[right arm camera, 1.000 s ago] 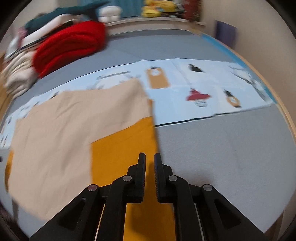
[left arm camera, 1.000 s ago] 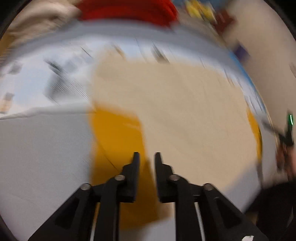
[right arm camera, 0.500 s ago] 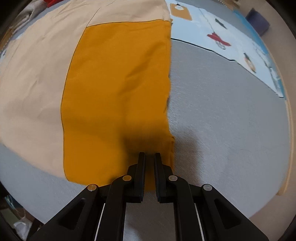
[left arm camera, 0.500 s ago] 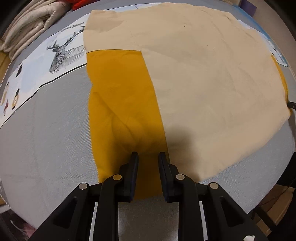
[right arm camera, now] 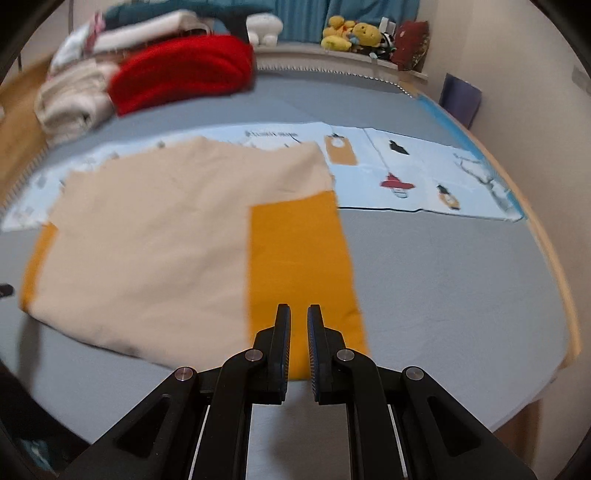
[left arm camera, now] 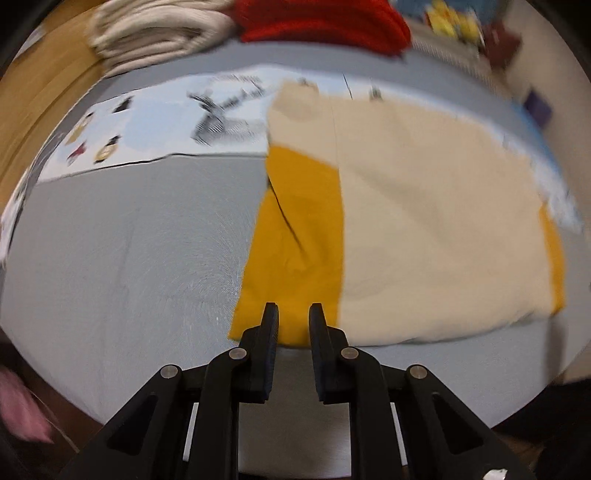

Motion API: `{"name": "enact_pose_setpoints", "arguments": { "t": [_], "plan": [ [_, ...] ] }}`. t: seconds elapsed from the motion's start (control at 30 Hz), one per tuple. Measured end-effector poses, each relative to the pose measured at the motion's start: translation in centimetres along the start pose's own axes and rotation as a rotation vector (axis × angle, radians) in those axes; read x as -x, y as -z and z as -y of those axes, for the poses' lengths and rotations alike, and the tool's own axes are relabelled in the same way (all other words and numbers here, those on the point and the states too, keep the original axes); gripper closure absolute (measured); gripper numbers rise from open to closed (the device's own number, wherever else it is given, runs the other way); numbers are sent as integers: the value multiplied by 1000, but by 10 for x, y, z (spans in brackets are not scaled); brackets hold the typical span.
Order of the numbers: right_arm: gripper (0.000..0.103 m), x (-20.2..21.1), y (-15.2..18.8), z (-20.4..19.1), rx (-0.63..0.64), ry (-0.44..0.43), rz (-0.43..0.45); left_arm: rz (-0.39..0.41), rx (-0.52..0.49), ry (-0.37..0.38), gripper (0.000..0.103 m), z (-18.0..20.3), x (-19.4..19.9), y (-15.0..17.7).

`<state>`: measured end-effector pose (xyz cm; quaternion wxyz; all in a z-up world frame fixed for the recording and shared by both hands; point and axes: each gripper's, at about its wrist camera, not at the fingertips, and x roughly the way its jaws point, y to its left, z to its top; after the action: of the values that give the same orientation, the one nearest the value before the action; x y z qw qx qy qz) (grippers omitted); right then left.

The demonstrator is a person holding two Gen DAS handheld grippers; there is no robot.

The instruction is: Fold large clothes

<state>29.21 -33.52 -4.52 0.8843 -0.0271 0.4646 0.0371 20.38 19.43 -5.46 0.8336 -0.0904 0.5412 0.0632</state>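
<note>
**A:** What is hard to make out?

**B:** Both views are motion-blurred. In the left wrist view the prints on the pale blue sheet (left arm camera: 155, 129) smear. The cloth's (left arm camera: 424, 221) far right edge is cut off by the lens rim. Whether the mustard panel (right arm camera: 299, 266) is a separate layer or part of the same cloth cannot be told.

**A:** Claw states?

**B:** Left claw (left arm camera: 293, 314): released, jaws apart, nothing between them, above the mustard strip's near edge. Right claw (right arm camera: 298, 314): jaws narrowly parted, gripping nothing, over the mustard panel's near end.

**A:** Surface and room?

**B:** The beige cloth lies flat on a grey bed (right arm camera: 461, 288), partly overlapping the blue sheet. Behind: red blanket (right arm camera: 184, 74), cream folded linens (right arm camera: 70, 103), yellow plush toys (right arm camera: 351, 35) on a ledge, teal curtain (right arm camera: 306, 14).
</note>
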Motion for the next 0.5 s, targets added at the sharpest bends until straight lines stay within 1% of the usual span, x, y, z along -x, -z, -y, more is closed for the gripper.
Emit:
{"name": "enact_pose_setpoints", "arguments": {
  "t": [0.03, 0.07, 0.1, 0.13, 0.2, 0.3, 0.37, 0.47, 0.5],
  "plan": [
    [92, 5, 0, -6, -16, -23, 5, 26, 51, 29, 88, -2, 11, 3],
    [92, 11, 3, -11, -39, -64, 12, 40, 81, 49, 88, -4, 11, -3],
    [92, 14, 5, -15, -47, -89, 14, 67, 129, 80, 88, -7, 18, 3],
    [92, 20, 11, -28, -45, -103, 16, 86, 162, 102, 88, -8, 24, 11],
    [92, 21, 8, -42, -11, -118, 25, 100, 192, 132, 88, -6, 23, 23],
    [92, 14, 0, -47, -2, -151, 48, 98, 230, 163, 87, -2, 9, 38],
    [92, 13, -4, -54, 2, -185, 56, 90, 264, 197, 83, 1, -2, 46],
    [92, 12, -6, -69, 57, -208, 65, 45, 344, 240, 79, 5, -23, 56],
    [93, 11, -7, -73, 78, -213, 68, 34, 368, 255, 77, 5, -29, 56]
  ]
}}
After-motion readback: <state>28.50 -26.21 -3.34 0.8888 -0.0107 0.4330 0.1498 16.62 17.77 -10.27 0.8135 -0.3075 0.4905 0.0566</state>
